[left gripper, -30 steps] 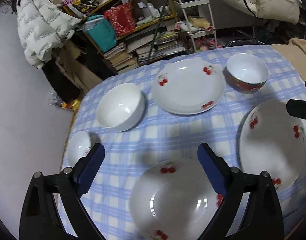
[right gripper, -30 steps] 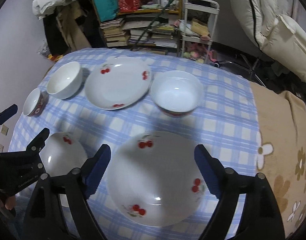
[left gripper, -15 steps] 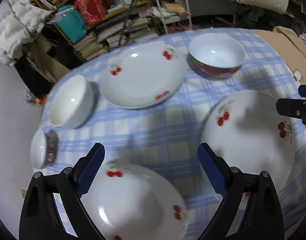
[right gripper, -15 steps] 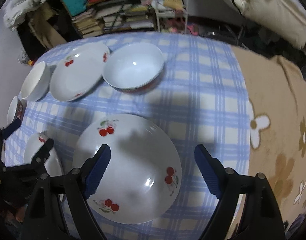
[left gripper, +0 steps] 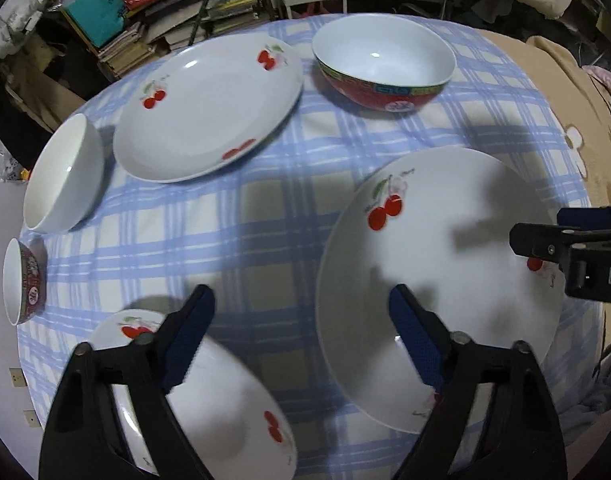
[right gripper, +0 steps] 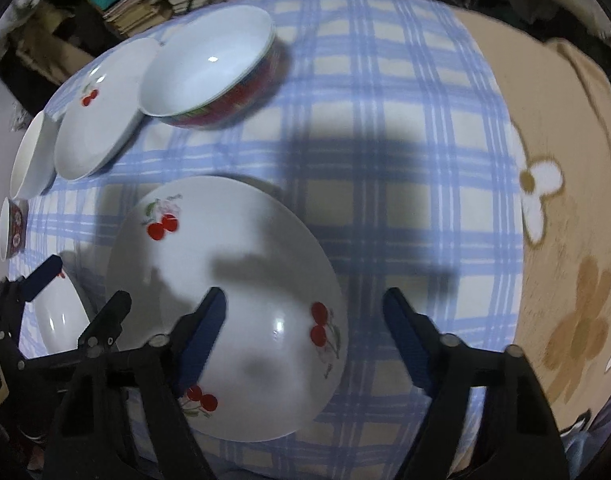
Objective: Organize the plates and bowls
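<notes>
My left gripper (left gripper: 301,306) hangs over the blue check cloth, in the gap between a small cherry plate (left gripper: 221,408) and a large cherry plate (left gripper: 437,280). Its jaws are closing with nothing pressed between them. My right gripper (right gripper: 305,304) straddles the large cherry plate's (right gripper: 233,280) right rim, one finger over the plate and one over the cloth. Its jaws are closing too, and the pads are clear of the rim. Farther back lie another cherry plate (left gripper: 209,108), a red-sided bowl (left gripper: 385,64), a white bowl (left gripper: 61,176) and a small red bowl (left gripper: 21,280).
The round table (left gripper: 265,220) wears a blue check cloth. A beige flowered blanket (right gripper: 565,200) lies to the right. Shelves of books and bags (left gripper: 165,0) stand behind the table. My left gripper's fingers (right gripper: 105,320) show at the lower left of the right wrist view.
Both grippers have sunk toward the table, tipped further down, and their jaws have narrowed a little. The left one has shifted from over the small plate to the gap beside the large plate.
</notes>
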### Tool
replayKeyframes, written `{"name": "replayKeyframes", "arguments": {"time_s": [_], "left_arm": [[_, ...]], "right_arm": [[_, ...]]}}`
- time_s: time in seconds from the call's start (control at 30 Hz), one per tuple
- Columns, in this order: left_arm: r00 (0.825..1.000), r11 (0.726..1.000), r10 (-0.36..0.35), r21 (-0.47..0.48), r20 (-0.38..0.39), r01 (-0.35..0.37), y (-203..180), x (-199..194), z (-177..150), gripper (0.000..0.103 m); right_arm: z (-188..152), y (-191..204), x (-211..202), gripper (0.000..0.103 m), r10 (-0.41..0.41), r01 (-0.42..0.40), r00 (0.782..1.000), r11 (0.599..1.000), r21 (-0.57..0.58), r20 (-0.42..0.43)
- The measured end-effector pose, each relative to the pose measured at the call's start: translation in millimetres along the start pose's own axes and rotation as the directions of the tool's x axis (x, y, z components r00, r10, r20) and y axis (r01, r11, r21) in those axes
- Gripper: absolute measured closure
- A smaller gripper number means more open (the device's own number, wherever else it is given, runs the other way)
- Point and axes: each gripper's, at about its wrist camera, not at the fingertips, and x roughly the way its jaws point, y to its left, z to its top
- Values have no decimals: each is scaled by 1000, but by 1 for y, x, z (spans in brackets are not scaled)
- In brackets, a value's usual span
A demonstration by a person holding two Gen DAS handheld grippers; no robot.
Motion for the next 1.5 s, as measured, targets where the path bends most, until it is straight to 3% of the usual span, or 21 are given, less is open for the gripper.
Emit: {"name": "replayKeyframes", "arguments": {"time_s": [0.07,0.13,0.2,0.23,0.3,0.63,0.8,1.0,1.5], "left_arm": [[1000,1000,-18,4,-15,18,-3,3,0,36],[998,999,-48,0,-35,48,-5,7,0,52],[995,997,-79,-19,-53,78,-4,13,1,70],[994,995,-94,-33,-63,92,-3,16,2,76],[989,990,-124,-72,-76,119,1,22,2,81],[976,973,-207,-117,-72,198,14,24,-3,84],[978,975,-198,-117,-62,190,19,18,-4,84],[981,974,-189,-133,-49,182,32,5,2,83],[983,977,-182,-108,12,183,47,-27,-2,84]], "right_arm": [[-1,-7,5,34,17,-16,1000,999,30,-24],[-2,-14,9,57,42,-40,998,998,56,-43],[-4,-19,11,70,56,-52,997,996,76,-53],[-5,-21,12,79,63,-58,996,995,85,-56],[-6,-22,12,85,54,-49,997,994,96,-53],[-1,-31,17,88,70,-64,996,991,114,-55],[-1,-37,11,88,85,-82,996,989,123,-25],[2,-22,-14,89,56,-57,997,998,25,59],[-8,-11,-36,89,124,-123,987,992,-16,105]]}}
